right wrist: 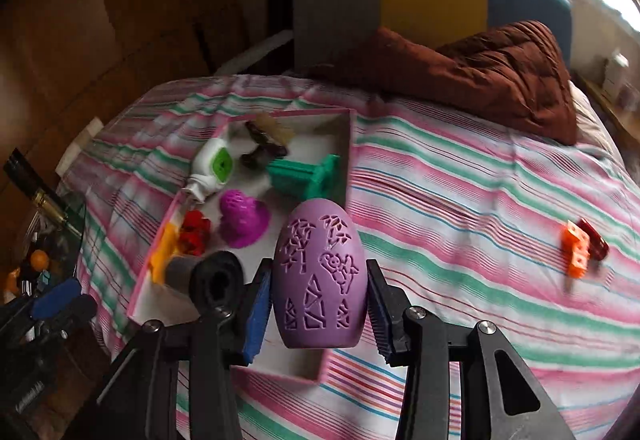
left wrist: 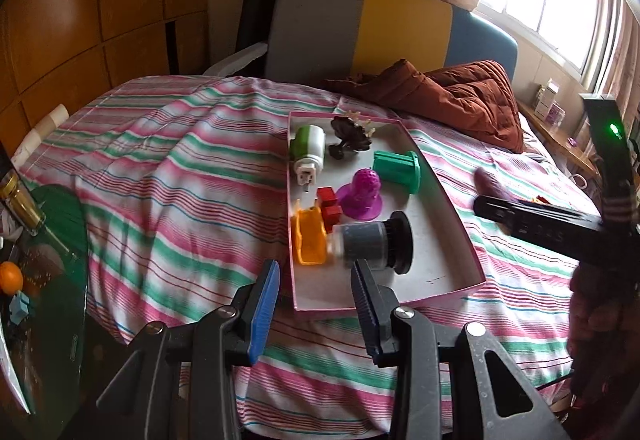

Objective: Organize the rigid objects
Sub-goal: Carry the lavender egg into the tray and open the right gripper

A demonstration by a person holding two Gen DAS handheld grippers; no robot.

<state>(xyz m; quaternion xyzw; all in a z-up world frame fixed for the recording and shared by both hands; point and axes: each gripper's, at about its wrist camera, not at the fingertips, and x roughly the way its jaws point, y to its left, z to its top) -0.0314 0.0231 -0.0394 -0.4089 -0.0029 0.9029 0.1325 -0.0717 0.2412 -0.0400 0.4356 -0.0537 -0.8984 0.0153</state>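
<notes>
A pink-rimmed white tray lies on the striped bed and holds several toys: a green-and-white plug piece, a green spool, a magenta cone, red blocks, an orange piece and a grey-and-black cylinder. My left gripper is open and empty, just in front of the tray's near edge. My right gripper is shut on a purple carved egg, held above the tray's near right corner. An orange block and a dark red piece lie on the bed at right.
A brown quilted blanket lies at the bed's far end before a grey, yellow and blue headboard. A side table at left holds an orange and a glass bottle. A window is at the right.
</notes>
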